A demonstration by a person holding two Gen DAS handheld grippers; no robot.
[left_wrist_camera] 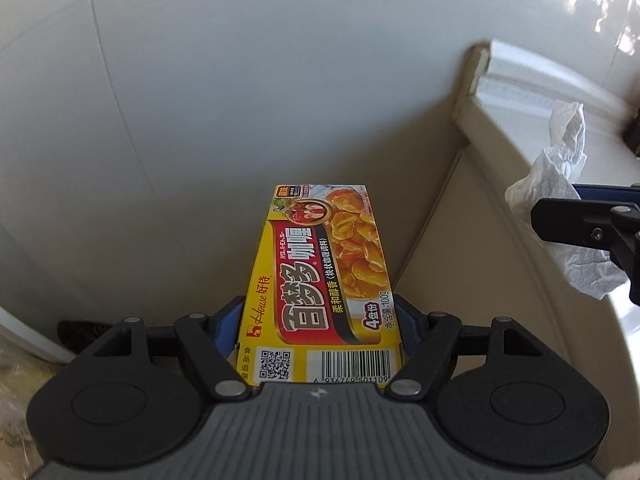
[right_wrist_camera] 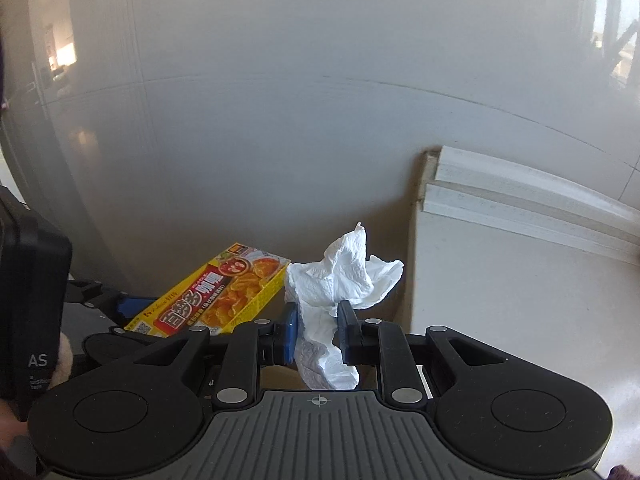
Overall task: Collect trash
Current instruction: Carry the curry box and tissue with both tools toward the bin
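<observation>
Beside the ledge corner | left hand-held gripper clamps curry box | right hand-held gripper pinches tissue

The left gripper clamped a flat yellow cardboard curry box between its blue pads, barcode end nearest the camera. At the right edge, a crumpled white paper tissue sat in the right gripper, above a beige floor and white wall.
</observation>
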